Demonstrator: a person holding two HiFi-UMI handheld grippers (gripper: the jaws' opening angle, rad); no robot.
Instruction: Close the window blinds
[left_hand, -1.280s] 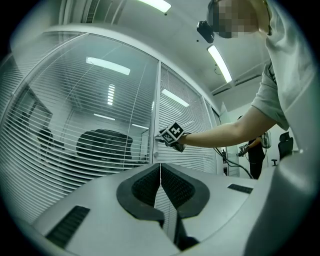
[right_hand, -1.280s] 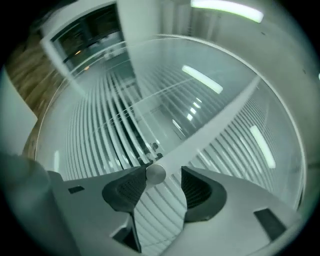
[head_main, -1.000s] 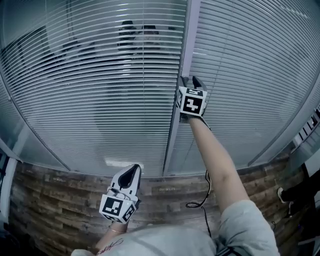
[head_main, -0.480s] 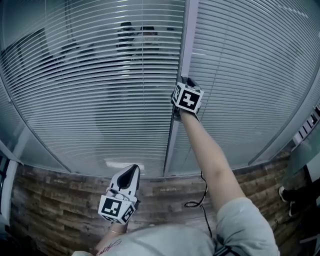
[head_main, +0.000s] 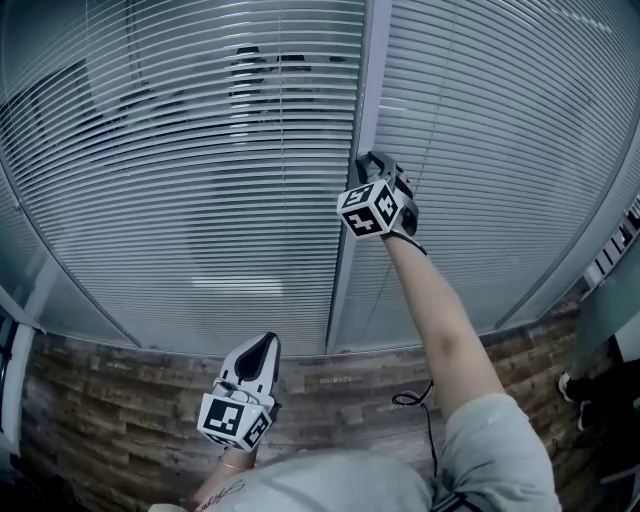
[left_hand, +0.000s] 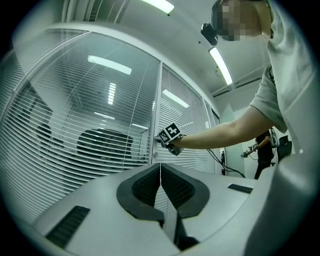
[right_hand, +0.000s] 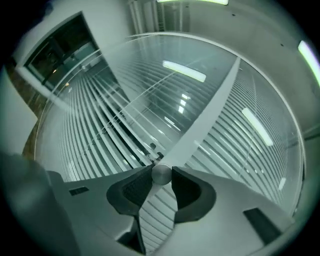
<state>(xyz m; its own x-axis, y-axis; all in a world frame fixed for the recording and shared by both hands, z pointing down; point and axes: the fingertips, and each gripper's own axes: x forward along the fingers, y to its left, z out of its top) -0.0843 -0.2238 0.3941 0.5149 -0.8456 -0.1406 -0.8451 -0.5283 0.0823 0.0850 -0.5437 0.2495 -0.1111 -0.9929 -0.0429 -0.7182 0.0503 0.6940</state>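
Head view shows the left hand-held gripper (head_main: 268, 342) low, jaws together and empty, blinds (head_main: 180, 170) ahead of it, while the right hand-held gripper (head_main: 370, 160) (its jaws have just been closing) pinches a round knob (right_hand: 161, 174) on the frame (head_main: 369, 90) between blinds.

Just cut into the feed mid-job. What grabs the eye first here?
The right claw, raised at the window post, has just closed on a small round metal knob. The blinds left of it stand open enough to show dark shapes beyond. The left claw hangs shut and empty, low at the head view's bottom edge.
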